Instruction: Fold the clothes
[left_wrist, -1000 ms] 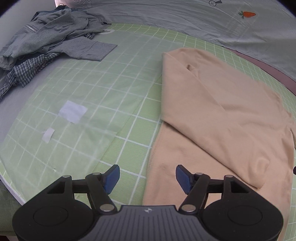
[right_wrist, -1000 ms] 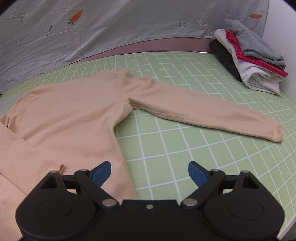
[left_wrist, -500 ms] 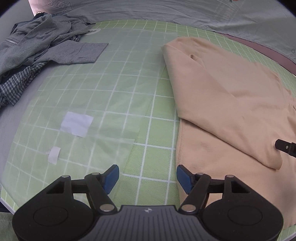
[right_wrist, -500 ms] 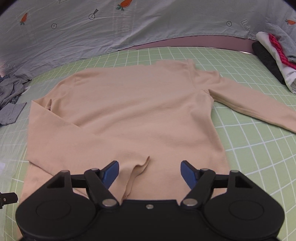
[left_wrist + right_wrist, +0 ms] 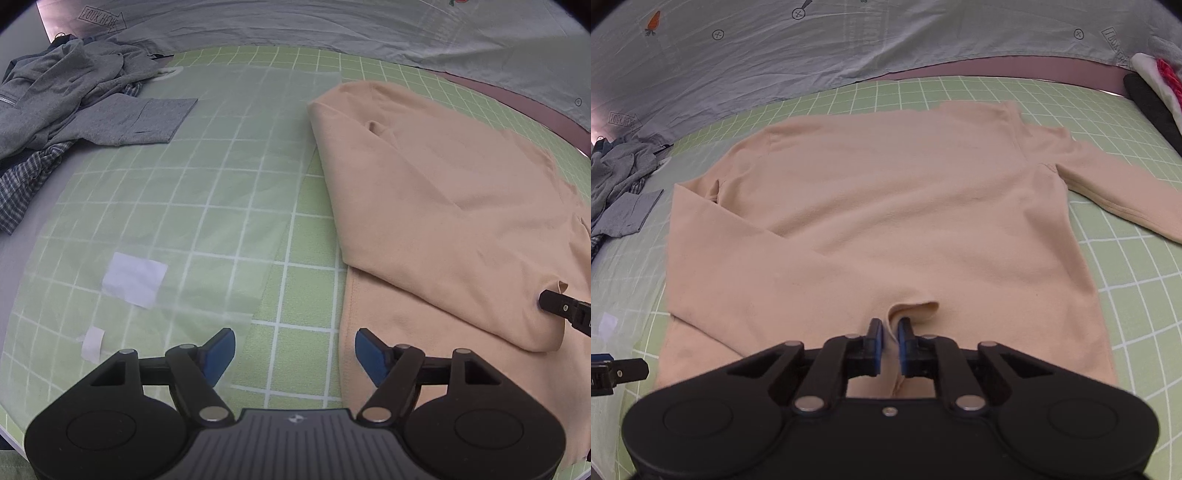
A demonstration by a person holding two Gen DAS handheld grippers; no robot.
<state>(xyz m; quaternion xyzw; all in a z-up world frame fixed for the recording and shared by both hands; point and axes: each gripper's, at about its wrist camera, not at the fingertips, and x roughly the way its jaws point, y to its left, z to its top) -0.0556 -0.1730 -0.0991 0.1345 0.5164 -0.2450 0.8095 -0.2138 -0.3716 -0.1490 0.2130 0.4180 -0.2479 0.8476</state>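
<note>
The peach long-sleeved top [image 5: 905,221] lies flat on the green grid mat [image 5: 258,206], its folded-in sleeve cuff [image 5: 916,308] pinched by the right gripper [image 5: 890,339], while the left gripper [image 5: 295,350] hovers wide open beside the hem.

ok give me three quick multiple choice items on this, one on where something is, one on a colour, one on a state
1. Where is the heap of grey clothes?
A. left of the peach top
B. on the peach top
C. under it

2. What colour is the gridded mat?
A. blue
B. green
C. red

3. How do the right tongs stand?
A. wide open
B. out of view
C. pinched on a fold of the peach top

Answers: 1 A, bare mat lies between them. 2 B, green with white lines. 3 C, cloth sits between the nearly closed pads.
</note>
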